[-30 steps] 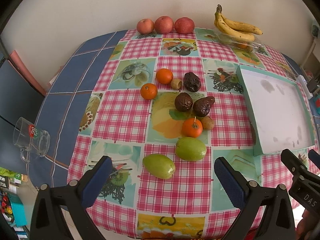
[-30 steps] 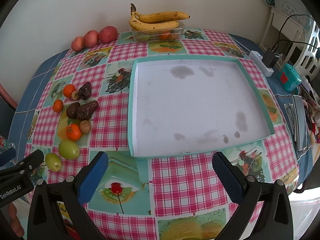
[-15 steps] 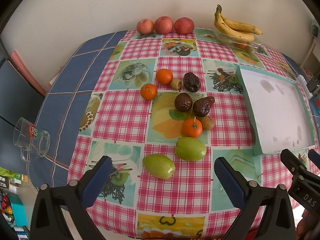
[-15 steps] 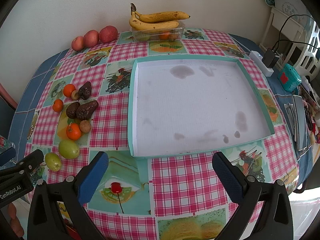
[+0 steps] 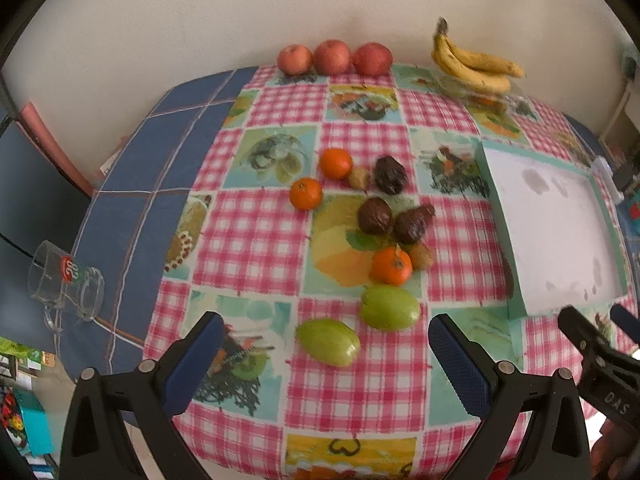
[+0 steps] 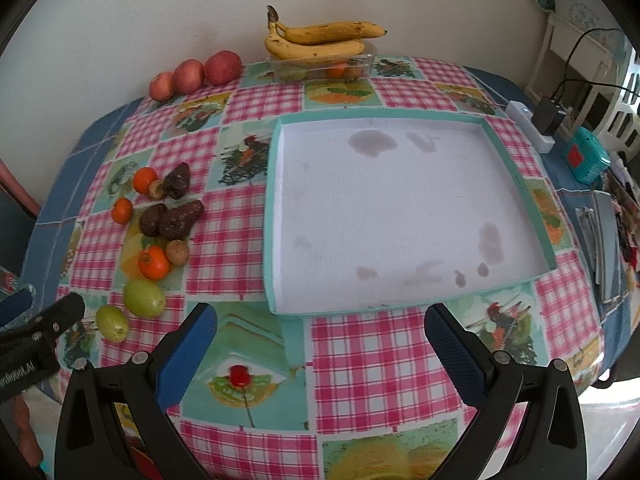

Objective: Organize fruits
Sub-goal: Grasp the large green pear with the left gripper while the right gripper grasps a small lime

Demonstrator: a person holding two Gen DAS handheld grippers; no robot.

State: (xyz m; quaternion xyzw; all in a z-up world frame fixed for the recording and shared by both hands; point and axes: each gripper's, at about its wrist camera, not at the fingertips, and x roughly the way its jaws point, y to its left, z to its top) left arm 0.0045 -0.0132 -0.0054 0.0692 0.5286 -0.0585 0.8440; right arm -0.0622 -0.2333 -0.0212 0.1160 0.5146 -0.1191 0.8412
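Fruit lies just ahead of the spread, empty left claw; tray lies ahead of the spread, empty right claw.

left gripper: jaws wide apart, holding nothing | right gripper: jaws wide apart, holding nothing

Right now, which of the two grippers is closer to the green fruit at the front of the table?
Left. The left gripper hangs open just before the nearest green fruit. The right gripper faces the tray, off to the fruit's right.
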